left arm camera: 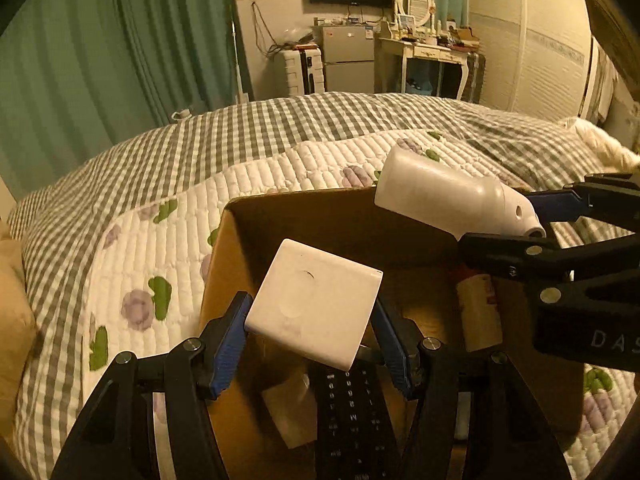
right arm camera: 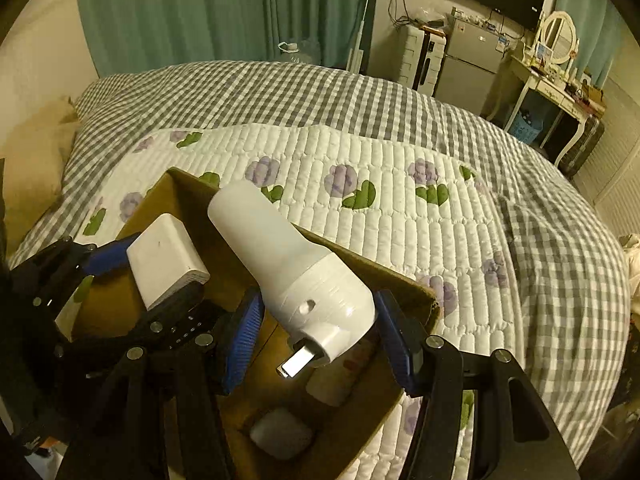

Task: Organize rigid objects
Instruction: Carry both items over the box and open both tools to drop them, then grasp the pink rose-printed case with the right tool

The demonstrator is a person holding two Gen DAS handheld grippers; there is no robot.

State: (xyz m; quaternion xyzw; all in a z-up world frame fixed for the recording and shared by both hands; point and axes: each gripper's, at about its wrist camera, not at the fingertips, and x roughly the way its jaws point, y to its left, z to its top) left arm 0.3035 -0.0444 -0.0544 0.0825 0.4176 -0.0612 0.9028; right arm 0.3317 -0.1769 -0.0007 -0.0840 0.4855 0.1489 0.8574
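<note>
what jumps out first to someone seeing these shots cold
Two white things held over an open cardboard box on the quilted bed: the left gripper clamps a flat square block, and the right gripper clamps a white cylinder. A black remote already lies in the box.

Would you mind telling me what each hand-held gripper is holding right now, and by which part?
The left hand-held gripper clamps the flat white square block by its two opposite side edges. The right hand-held gripper grips the white cylindrical device around its wider, nozzle end.
</note>
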